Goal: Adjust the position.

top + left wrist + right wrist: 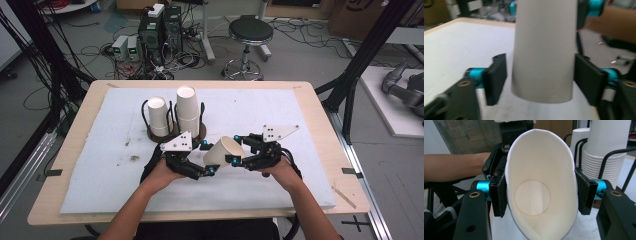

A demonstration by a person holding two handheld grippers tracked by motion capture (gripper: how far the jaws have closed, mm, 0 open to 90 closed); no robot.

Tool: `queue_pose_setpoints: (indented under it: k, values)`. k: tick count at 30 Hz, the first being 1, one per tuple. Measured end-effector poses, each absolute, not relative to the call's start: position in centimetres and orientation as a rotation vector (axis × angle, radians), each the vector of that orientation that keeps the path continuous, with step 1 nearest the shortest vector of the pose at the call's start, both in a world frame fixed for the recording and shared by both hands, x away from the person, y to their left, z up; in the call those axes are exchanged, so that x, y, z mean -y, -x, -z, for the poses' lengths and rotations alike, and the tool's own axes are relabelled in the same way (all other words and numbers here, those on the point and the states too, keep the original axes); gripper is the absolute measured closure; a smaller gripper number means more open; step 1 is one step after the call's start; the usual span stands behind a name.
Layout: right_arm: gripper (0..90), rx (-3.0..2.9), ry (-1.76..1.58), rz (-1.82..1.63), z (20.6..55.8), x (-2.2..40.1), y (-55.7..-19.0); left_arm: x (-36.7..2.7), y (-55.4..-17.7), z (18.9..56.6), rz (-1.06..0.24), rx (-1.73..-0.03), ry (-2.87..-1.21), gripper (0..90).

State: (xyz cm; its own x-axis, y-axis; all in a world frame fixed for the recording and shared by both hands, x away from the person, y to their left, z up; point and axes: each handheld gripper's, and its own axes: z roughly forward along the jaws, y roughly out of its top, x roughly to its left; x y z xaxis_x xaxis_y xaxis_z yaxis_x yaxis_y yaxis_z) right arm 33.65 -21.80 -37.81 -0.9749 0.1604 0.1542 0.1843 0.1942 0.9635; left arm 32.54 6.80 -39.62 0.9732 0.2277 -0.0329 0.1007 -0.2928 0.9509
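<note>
White paper cup point(224, 150) hangs in the air between my two grippers, above the near half of the white foam mat point(100, 170), lying on its side. Long axis runs left to right: base toward my left gripper point(202, 159), open mouth toward my right gripper point(240, 149). Right gripper's pads point(502, 195) press the rim on both sides, squeezing the mouth into an oval; it is grasping the cup. Left gripper's jaws straddle the base end, one pad point(496, 77) apart from the wall, the other at its edge; I judge it released. Black wire holder point(200, 131) with stacked white cups point(186, 107) stands just beyond, to the left.
</note>
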Motion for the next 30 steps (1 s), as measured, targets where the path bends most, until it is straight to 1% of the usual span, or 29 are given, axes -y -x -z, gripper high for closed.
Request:
queue_pose_setpoints:
  k: [6, 10, 12, 16, 19, 24, 27, 30]
  values:
    - [38.7, 2.472, 0.374, 1.894, 37.68, 21.66, -33.68, -6.44, -32.54, 39.72, -0.141, -0.227, -1.891, 26.2]
    - [38.2, 2.487, 0.364, 1.880, 37.69, 21.20, -33.62, -6.12, -32.46, 39.89, -0.132, -0.186, -1.912, 34.7]
    - [38.2, 2.483, 0.370, 1.868, 37.67, 21.17, -33.55, -6.03, -32.44, 40.00, -0.130, -0.182, -1.919, 35.6]
    - [37.5, 2.475, 0.376, 1.871, 37.67, 21.22, -33.60, -6.05, -32.47, 40.01, -0.115, -0.183, -1.906, 36.2]
    - [31.6, 2.452, 0.390, 1.897, 37.67, 21.17, -33.61, -6.06, -32.45, 39.99, -0.099, -0.195, -1.878, 36.1]
    - [25.3, 2.380, 0.425, 1.983, 37.57, 21.10, -33.46, -6.29, -32.64, 40.11, -0.060, -0.221, -1.800, 35.9]
    - [24.9, 2.355, 0.443, 2.004, 37.44, 21.31, -33.42, -6.54, -32.81, 40.25, -0.041, -0.242, -1.750, 35.9]
    - [26.7, 2.359, 0.442, 2.007, 37.51, 21.28, -33.44, -6.57, -32.86, 40.30, -0.033, -0.239, -1.735, 35.9]
